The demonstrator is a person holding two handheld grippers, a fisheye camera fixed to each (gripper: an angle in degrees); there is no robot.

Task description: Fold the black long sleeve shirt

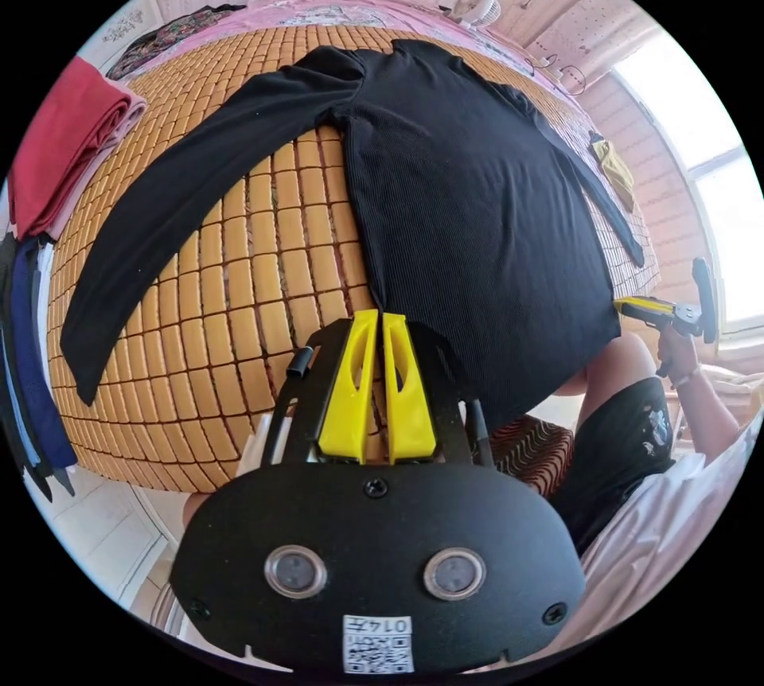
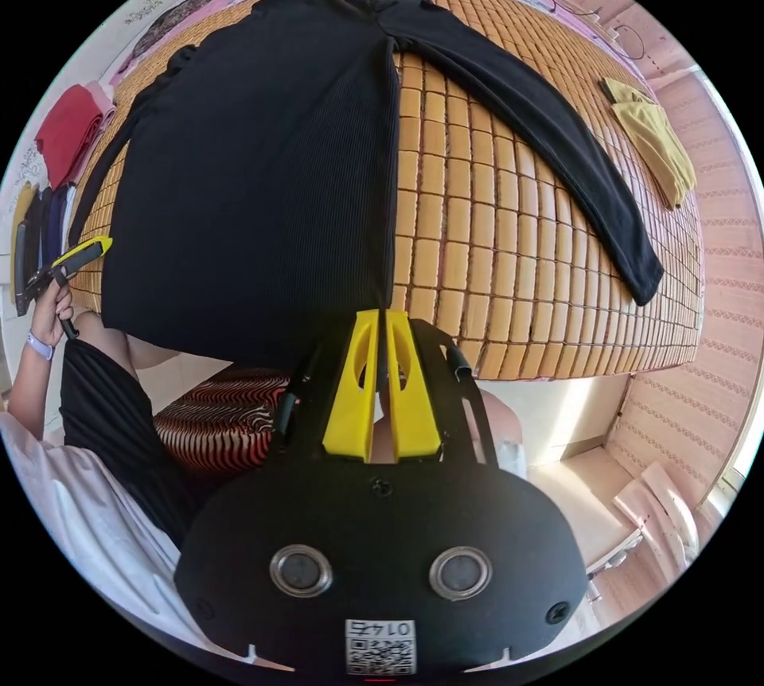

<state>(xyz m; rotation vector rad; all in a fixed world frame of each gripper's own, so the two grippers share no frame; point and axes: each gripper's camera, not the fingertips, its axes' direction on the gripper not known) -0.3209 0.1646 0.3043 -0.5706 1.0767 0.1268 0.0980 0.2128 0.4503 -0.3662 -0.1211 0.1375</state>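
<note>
The black shirt (image 1: 469,200) lies flat on the bamboo mat (image 1: 263,272), ribbed, body smooth, both sleeves (image 2: 549,129) spread out and angled down toward the near edge. Its hem hangs just over that edge. The left gripper (image 1: 380,316) has its yellow jaws clenched at the hem's corner, apparently pinching the cloth. The right gripper (image 2: 385,313) is closed likewise at the opposite corner. Folded red cloth (image 1: 64,137) and a mustard garment (image 2: 652,137) sit off to the sides.

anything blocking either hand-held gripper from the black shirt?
Nothing visible. The black shirt lies flat on the bamboo mat; the left hand-held gripper and right hand-held gripper sit at its hem corners, jaws together.
</note>
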